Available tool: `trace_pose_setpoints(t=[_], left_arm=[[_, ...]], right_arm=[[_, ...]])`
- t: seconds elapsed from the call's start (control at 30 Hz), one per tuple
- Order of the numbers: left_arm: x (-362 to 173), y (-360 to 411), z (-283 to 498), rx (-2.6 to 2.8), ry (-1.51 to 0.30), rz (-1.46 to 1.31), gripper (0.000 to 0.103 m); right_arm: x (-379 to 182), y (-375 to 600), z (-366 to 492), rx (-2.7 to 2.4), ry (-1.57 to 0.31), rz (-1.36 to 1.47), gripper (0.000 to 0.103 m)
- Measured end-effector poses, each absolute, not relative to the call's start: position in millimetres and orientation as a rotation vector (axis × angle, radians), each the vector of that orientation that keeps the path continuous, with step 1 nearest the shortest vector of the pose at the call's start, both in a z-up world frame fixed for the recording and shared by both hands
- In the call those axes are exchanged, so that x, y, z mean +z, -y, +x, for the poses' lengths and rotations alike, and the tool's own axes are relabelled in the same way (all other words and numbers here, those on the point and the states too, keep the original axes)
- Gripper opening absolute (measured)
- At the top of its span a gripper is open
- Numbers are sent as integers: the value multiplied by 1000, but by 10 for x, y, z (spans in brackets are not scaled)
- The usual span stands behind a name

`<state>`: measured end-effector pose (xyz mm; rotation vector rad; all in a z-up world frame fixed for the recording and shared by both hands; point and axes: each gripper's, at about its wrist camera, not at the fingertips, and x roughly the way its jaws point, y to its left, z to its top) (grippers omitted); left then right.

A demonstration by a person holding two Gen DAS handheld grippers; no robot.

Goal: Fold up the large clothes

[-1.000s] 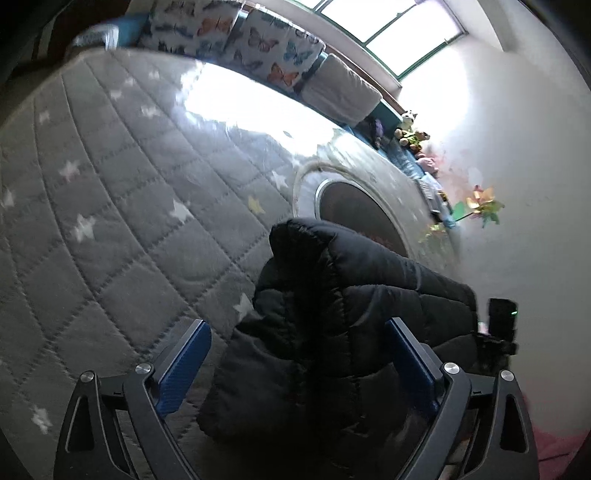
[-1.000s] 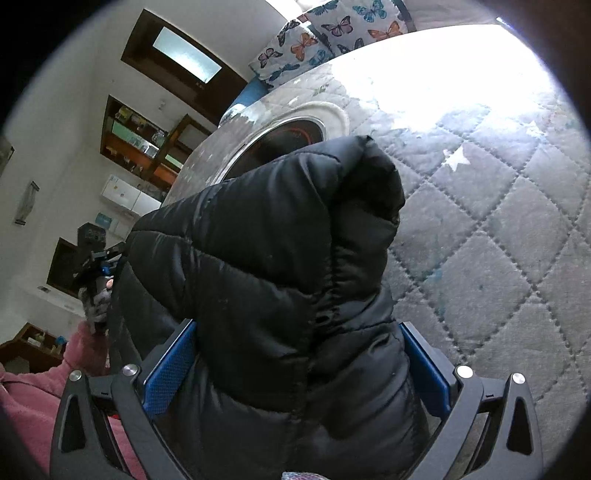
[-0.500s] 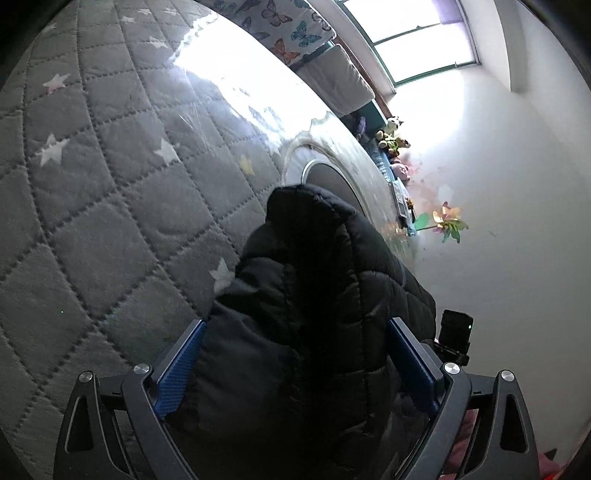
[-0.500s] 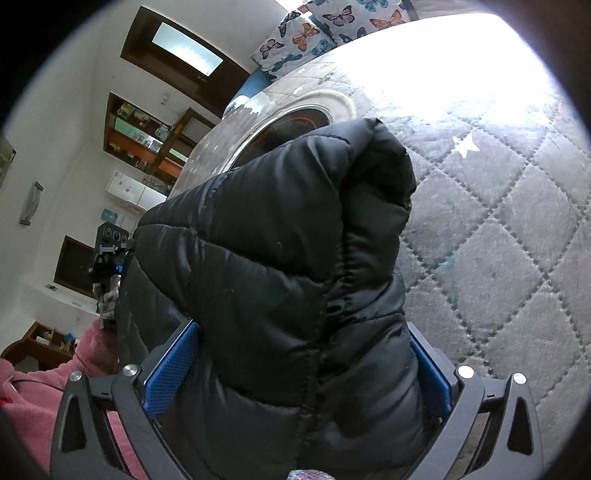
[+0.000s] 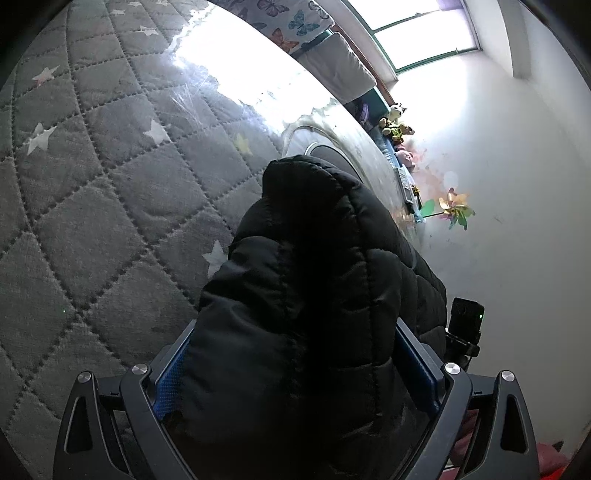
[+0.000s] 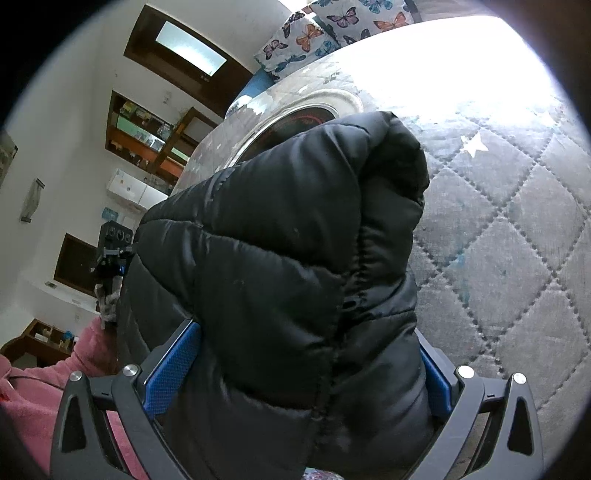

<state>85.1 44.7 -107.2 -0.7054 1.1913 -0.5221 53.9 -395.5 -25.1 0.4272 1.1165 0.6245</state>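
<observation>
Black puffer jacket point(image 5: 314, 295) bulges up between both pairs of blue-padded fingers, above the grey quilted star mat point(image 5: 110, 184). We see the left gripper point(image 5: 295, 365) clamped on one thick fold, and the right gripper point(image 6: 306, 369) clamped on another point(image 6: 295, 258). A pink sleeve point(image 6: 48, 373) shows at lower left.

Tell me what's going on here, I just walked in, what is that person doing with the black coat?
A person in a pink sleeve is folding a black puffer jacket over a grey quilted bedspread with white stars. They hold a handheld gripper in each hand, and both are clamped on bunched parts of the jacket: the left gripper on one side, the right gripper on the other. The jacket is held up between them, not yet laid flat. Butterfly-print pillows sit at the far end of the bed.
</observation>
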Motion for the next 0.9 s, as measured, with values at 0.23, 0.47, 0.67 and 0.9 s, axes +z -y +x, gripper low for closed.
trace_pose_setpoints(t=[0.23,0.47,0.67,0.9], left_arm=[[-1061,-342,859,-520,-1198,-670,100],[-1092,-395,856,-521,-1200,-675,100],[-971,-390,776,-496,-1170,-664,84],[-1133,-432,812,-526,-1176,-701,98]], right_arm=[[-254,3923,557,635,-1121,416,103],[-277,3908,562,634,-1103,425,103],[-219,3951,485,647,-1089,477,101],[-376,3998,610,683,-1107,490,103]])
